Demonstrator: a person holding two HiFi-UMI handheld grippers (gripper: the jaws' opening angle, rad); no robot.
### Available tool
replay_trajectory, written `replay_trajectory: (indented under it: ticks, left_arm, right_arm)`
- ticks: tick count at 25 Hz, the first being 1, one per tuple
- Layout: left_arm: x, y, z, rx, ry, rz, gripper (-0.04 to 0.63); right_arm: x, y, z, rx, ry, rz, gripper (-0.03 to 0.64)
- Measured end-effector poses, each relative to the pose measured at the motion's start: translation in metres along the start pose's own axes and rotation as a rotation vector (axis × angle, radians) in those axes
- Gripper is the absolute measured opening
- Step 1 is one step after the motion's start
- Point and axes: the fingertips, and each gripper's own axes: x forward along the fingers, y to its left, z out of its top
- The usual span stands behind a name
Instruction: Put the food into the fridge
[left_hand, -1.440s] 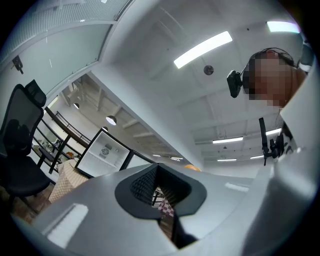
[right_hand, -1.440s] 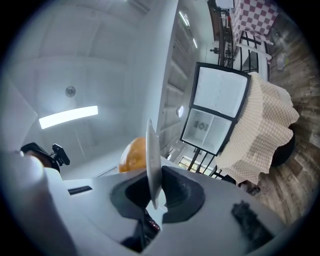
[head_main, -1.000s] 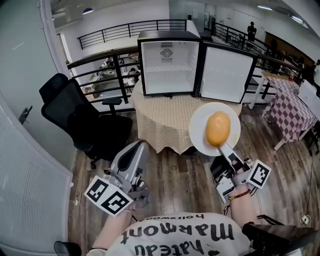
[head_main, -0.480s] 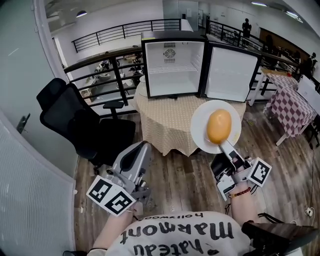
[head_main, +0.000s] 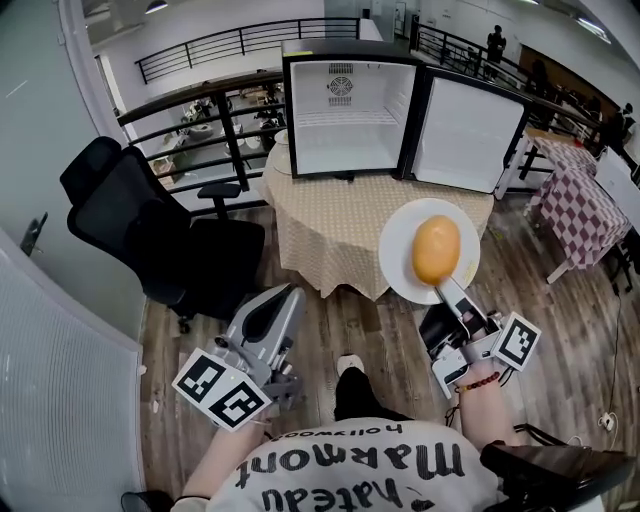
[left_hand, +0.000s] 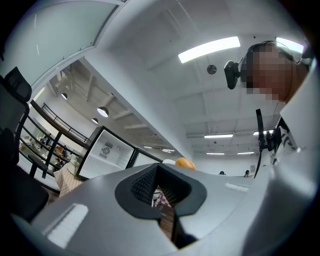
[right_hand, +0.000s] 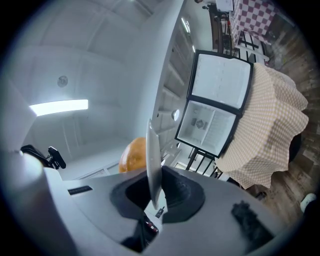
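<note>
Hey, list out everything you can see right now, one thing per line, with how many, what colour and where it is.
fridge: one, black with white inside, door open, on the round table
round table: one, beige checked cloth, centre ahead
plate: one, white, held up in front of the round table
food: one, orange-yellow, oval, on the plate
office chair: one, black, left of the round table
side table: one, red-and-white checked cloth, far right
railing: one, black, behind the fridge
left gripper: one, grey, low left, jaws nearly together, empty
right gripper: one, grey, low right, shut on the plate's rim
</note>
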Motion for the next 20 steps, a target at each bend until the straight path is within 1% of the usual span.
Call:
replay_trajectory:
  ticks: [3,8,12,17,20]
  left_arm:
    - [0.007,0.010,-0.003,0.012,0.000,0.004,0.002]
    - [0.033,0.047,0.009,0.002,-0.002,0.009,0.002]
    - [0.066,0.080,0.022,0.036,-0.025,0.013,0.002]
    - [0.120,0.110,0.021,0.039,-0.026,0.010,0.002]
    - [0.156,0.151,0.030,0.036,-0.031,0.019,0.002]
  right_arm:
    - [0.013,-0.013,0.001,0.010,0.006,0.015,0.029]
    - [0.065,-0.032,0.013,0.026,0.011,0.043,0.029]
    - [0.108,-0.050,0.035,0.006,0.020,0.074,0.029]
    - [0.150,-0.084,0.076,-0.002,0.039,0.075,0.029]
    - [0.200,-0.110,0.098,-0.004,0.065,0.066,0.029]
